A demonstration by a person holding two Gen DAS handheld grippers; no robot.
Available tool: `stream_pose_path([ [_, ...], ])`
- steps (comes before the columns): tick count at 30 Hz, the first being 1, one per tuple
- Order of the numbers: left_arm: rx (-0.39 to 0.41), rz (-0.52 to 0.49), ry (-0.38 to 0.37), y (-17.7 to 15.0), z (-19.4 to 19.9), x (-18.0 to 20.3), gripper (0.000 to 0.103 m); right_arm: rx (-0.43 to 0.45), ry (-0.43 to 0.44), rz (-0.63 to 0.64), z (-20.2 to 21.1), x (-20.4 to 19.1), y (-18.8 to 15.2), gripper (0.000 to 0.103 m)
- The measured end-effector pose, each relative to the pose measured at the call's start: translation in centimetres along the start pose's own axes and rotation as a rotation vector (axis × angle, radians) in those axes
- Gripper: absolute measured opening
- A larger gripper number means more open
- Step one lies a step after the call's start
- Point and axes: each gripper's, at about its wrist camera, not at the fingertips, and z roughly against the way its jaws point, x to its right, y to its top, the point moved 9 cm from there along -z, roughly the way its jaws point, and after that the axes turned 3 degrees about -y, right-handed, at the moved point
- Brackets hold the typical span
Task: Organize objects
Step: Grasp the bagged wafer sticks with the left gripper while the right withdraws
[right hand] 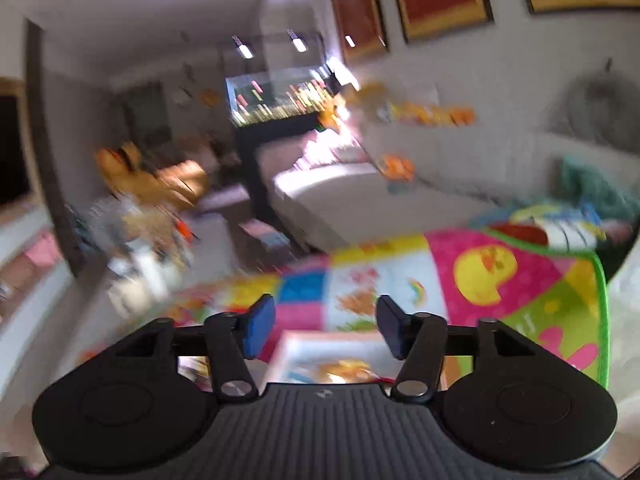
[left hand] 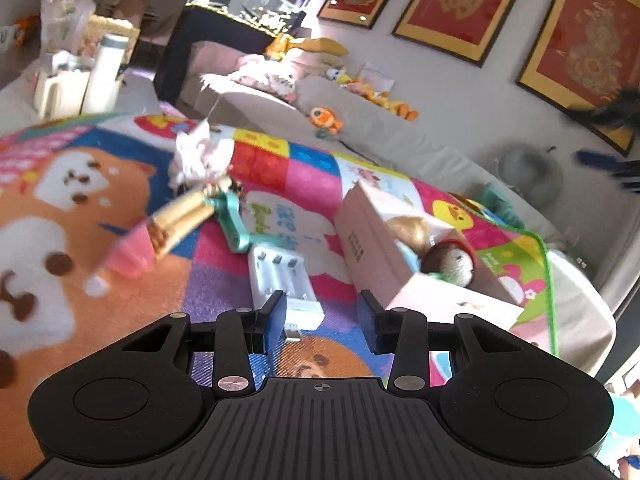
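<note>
My left gripper (left hand: 322, 314) hovers over a colourful play mat (left hand: 304, 168), its blue pads apart with nothing between them. Just ahead of its fingers a white battery charger (left hand: 286, 284) lies on the mat. To the right stands an open pink box (left hand: 372, 240) holding a round fuzzy ball (left hand: 450, 264). Further left lie a teal plastic piece (left hand: 234, 220), a bundle of tan rolls with a pink end (left hand: 168, 228) and crumpled white paper (left hand: 200, 156). My right gripper (right hand: 325, 316) is open and empty above the mat (right hand: 480, 272), with the pink box (right hand: 320, 356) below its fingers; that view is blurred.
A beige sofa (left hand: 384, 128) with soft toys runs behind the mat, and a glass tank on a black stand (left hand: 240, 4) sits at the back. Bottles and a jug (left hand: 104, 76) stand far left. The mat's green edge (left hand: 550, 280) lies at the right.
</note>
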Motion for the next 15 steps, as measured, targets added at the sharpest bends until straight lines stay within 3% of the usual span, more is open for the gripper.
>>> stream_pose_path([
  [2,0.025,-0.036,0.007,1.2,1.9,0.9,0.043,0.063,0.051,-0.016,4.8,-1.3,1.4,0.076],
  [7,0.100,-0.112,-0.034,5.4,5.4,4.0,0.043,0.218,0.148,-0.014,14.5,-3.7,6.6,0.077],
  [10,0.148,-0.209,0.035,8.8,6.5,4.3,0.043,0.341,0.157,-0.041,18.4,-3.6,12.3,0.079],
  [12,0.156,-0.251,0.105,10.3,6.3,3.4,0.043,0.439,0.108,-0.033,19.7,-3.0,15.6,0.095],
  [15,0.094,-0.261,0.185,11.1,4.3,0.1,0.043,0.439,0.069,-0.030,18.1,-1.9,17.1,0.099],
])
